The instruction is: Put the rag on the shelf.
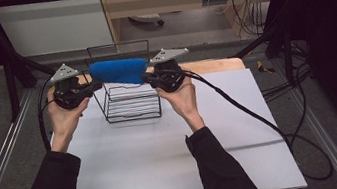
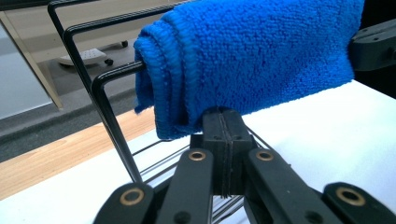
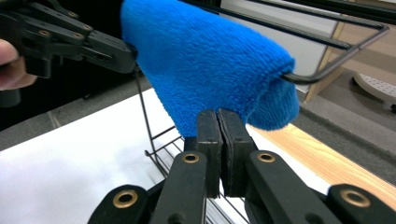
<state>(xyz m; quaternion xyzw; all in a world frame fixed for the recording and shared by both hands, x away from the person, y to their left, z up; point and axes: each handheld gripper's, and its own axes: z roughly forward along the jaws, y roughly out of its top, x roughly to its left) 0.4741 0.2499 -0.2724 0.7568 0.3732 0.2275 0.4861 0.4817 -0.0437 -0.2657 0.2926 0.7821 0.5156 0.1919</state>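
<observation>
You have the blue microfibre towel (image 1: 118, 71) draped over the top wire of the black wire rack (image 1: 132, 102), and you hold it at both ends so it hangs evenly and stays spread rather than bunching toward one side. Your left gripper (image 1: 96, 85) has its jaws pressed together right at the towel's lower hem; in the left gripper view the towel (image 2: 247, 60) sits directly above and just beyond the jaw tips, touching them, though whether a fold is actually pinched there is hard to tell. Your right gripper (image 1: 148, 77) mirrors this: jaws closed, the towel (image 3: 210, 65) hanging just ahead and above, its edge meeting the tips. The rack's top wire (image 3: 336, 49) pokes out beyond the towel's folded end, so the cloth rests on the rack, above the white tabletop (image 1: 165, 155).
</observation>
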